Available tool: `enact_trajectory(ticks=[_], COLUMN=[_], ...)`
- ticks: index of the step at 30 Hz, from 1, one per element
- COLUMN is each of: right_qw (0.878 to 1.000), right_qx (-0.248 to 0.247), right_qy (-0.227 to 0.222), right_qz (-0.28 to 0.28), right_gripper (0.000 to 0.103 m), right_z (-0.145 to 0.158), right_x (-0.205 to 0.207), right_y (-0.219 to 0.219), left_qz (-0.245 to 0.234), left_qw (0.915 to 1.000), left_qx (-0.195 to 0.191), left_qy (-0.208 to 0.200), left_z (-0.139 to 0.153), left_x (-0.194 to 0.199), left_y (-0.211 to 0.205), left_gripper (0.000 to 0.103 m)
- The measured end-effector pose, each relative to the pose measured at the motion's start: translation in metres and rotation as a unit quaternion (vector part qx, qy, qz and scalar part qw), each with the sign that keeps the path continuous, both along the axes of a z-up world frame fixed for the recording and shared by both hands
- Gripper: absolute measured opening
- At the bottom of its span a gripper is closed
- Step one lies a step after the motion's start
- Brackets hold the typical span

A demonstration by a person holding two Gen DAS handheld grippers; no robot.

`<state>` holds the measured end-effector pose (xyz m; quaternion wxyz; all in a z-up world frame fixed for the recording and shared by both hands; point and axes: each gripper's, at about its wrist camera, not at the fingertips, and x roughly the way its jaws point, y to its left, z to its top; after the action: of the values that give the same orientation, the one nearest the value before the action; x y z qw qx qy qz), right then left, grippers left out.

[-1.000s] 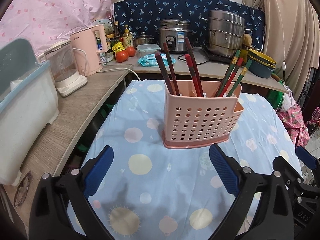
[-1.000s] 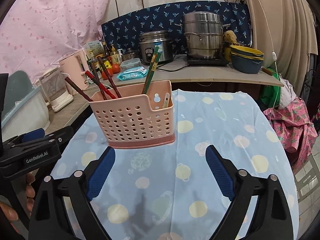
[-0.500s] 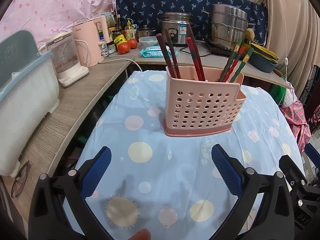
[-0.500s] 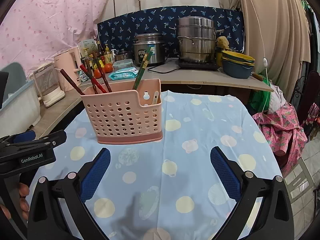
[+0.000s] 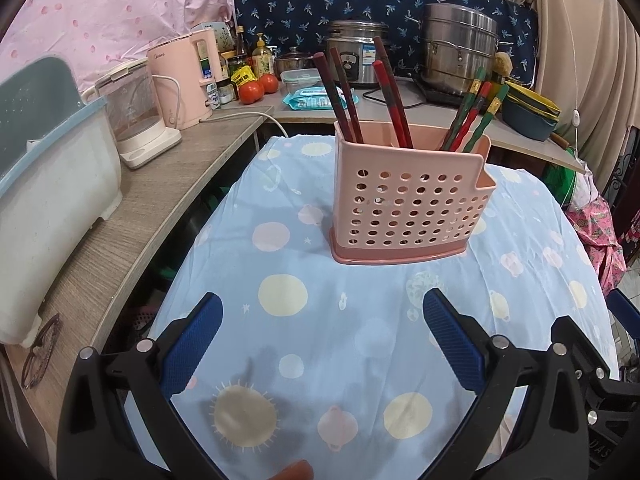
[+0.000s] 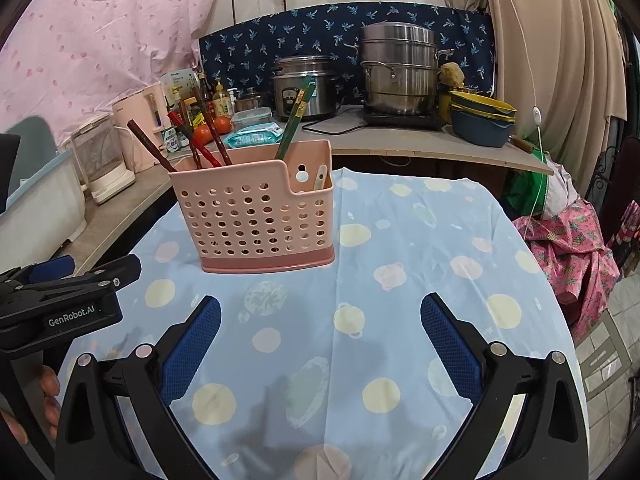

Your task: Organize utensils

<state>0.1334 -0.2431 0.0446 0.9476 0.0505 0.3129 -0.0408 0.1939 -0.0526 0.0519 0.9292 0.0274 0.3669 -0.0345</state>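
While both tools idle over tablecloth, left gripper and right gripper gape wide, empty; ahead, pink holder already holds chopsticks; task looks essentially done, nothing loose visible

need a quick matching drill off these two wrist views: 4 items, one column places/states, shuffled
Items:
1. green chopsticks
2. dark red chopsticks
3. left gripper
4. glasses

Places/states:
A. on the wooden counter
B. open, holding nothing
C. right end of the pink holder in the left wrist view
D. left end of the holder in the left wrist view

Pairs: 1-C, 2-D, 3-B, 4-A
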Motion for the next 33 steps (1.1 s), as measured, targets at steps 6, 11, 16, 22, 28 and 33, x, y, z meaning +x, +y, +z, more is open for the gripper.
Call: enact_trajectory(ticks=[6, 11, 16, 22, 28, 33], right_qw=[1.000, 1.000, 1.000, 1.000, 1.000, 1.000], right_qx=[-0.001, -0.004, -0.004, -0.004, -0.004, -0.003], right_qy=[0.004, 0.008, 0.011, 0.012, 0.014, 0.015], right_qz=[0.001, 0.004, 0.005, 0.006, 0.007, 0.008], right_gripper=[0.096, 0.096, 0.096, 0.096, 0.096, 0.096], right_z=[-0.0022, -0.0041, -0.0052, -0.0055, -0.0074, -0.0089], right_x=[0.0006, 0.0014, 0.0013, 0.0010, 0.0011, 0.0007], right_y=[0.0001, 0.0010, 0.0019, 0.0025, 0.0031, 0.0035], left_qz=[0.008, 0.013, 0.011, 0.013, 0.009, 0.002], left_qw=[1.0000, 0.9999, 0.9999, 0.9998, 0.9999, 0.9999], left_qx=[0.004, 0.006, 0.009, 0.010, 0.009, 0.013], left_qy=[-0.001, 0.001, 0.001, 0.006, 0.003, 0.003], left_z=[-0.0015, -0.0031, -0.0038, -0.0055, -0.0049, -0.0051], left_x=[-0.0001, 0.0000, -0.0016, -0.0023, -0.0048, -0.0053], left_y=[0.0009, 0.0026, 0.0015, 0.0010, 0.0003, -0.0019], left_gripper=[0.096, 0.096, 0.096, 0.096, 0.096, 0.096])
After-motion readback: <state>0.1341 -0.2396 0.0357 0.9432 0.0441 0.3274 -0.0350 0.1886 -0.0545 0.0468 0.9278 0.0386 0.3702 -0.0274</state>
